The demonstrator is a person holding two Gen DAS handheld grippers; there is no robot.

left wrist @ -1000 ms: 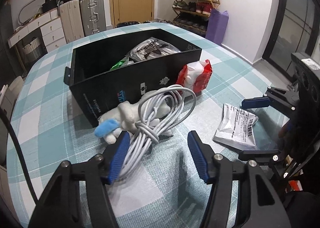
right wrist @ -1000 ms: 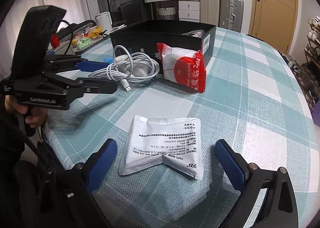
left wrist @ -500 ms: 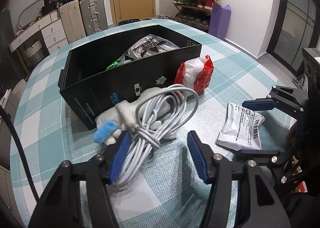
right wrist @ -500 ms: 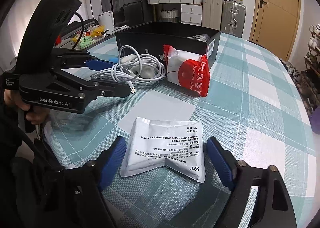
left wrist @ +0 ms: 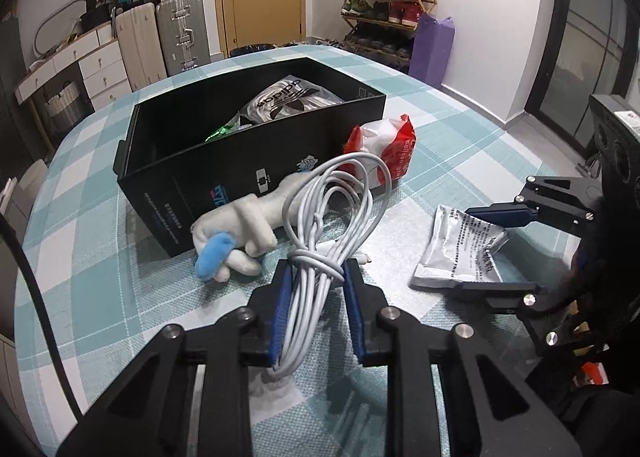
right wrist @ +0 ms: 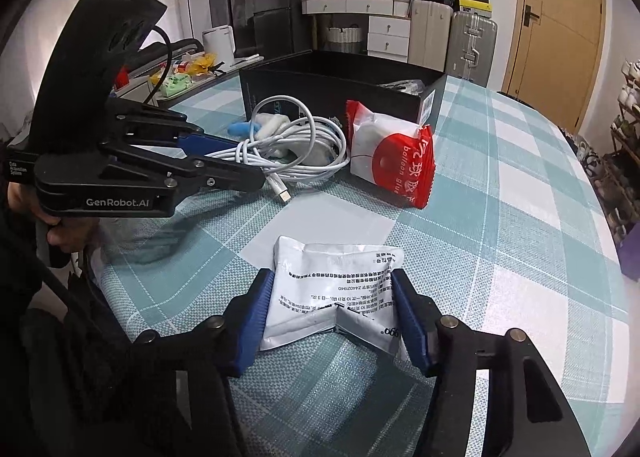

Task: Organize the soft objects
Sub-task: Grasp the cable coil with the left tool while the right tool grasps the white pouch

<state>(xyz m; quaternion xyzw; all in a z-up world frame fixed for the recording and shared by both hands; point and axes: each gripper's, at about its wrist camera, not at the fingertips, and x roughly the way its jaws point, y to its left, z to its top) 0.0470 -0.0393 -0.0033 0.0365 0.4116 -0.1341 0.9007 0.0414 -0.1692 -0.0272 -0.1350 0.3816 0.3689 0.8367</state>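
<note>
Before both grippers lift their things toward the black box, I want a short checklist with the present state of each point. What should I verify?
1. Left gripper shut on the white cable bundle: ok.
2. Right gripper firm on the white sachet: not ok, jaws closing, pads at its edges.
3. Cable free of the plush toy: cannot tell, the loops lie across it.
4. Black box open on top, with room: ok.
5. Red and white packet clear of both grippers: ok.

White cable (left wrist: pixel 320 225), black box (left wrist: pixel 224 177), teal-checked tablecloth (right wrist: pixel 500 185), red-white packet (right wrist: pixel 390 155)
</note>
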